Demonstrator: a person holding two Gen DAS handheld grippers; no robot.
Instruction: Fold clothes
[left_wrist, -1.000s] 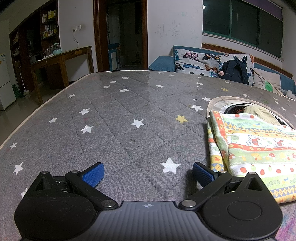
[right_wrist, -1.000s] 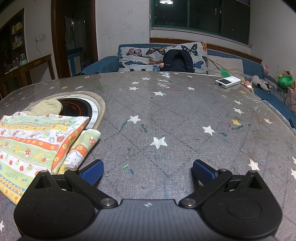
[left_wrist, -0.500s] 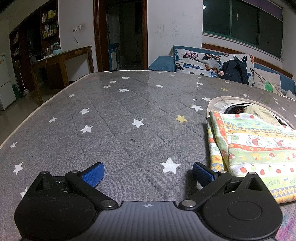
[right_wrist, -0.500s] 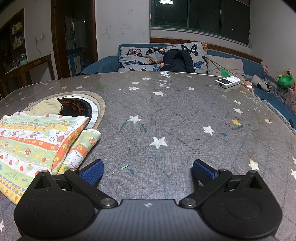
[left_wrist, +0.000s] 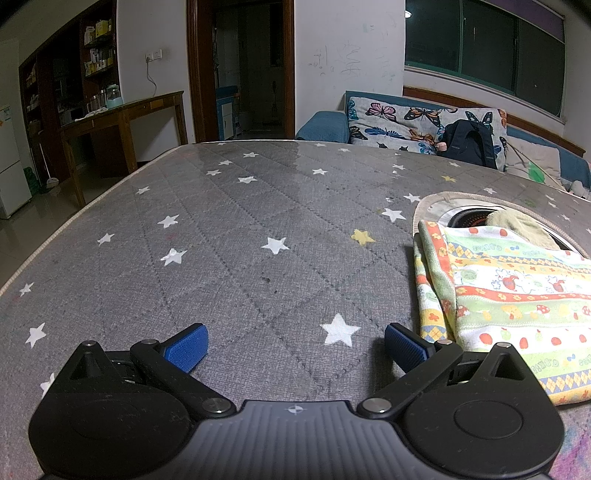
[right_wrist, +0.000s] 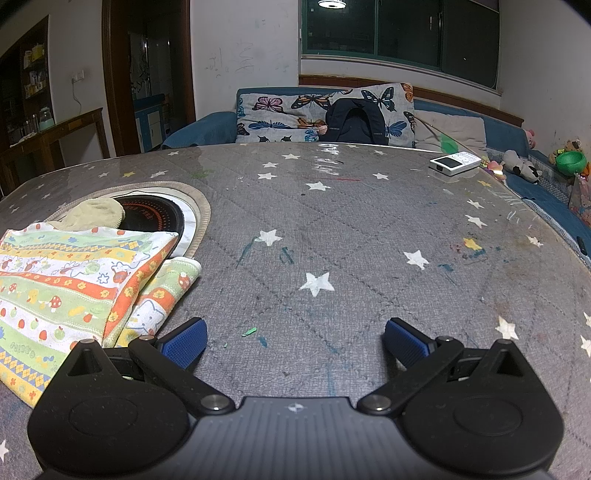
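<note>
Nothing has moved in the last second. The left claw (left_wrist: 295, 343) and right claw (right_wrist: 295, 341) both sit wide apart, holding nothing. The striped cloth (left_wrist: 509, 291) lies folded on the bench (right_wrist: 369, 229) between them, so the folding looks done or paused

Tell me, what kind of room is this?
Probably a home living room: a blue sofa with butterfly cushions, stuffed toys beside it, and a big table in a grey star-patterned cover.
</note>
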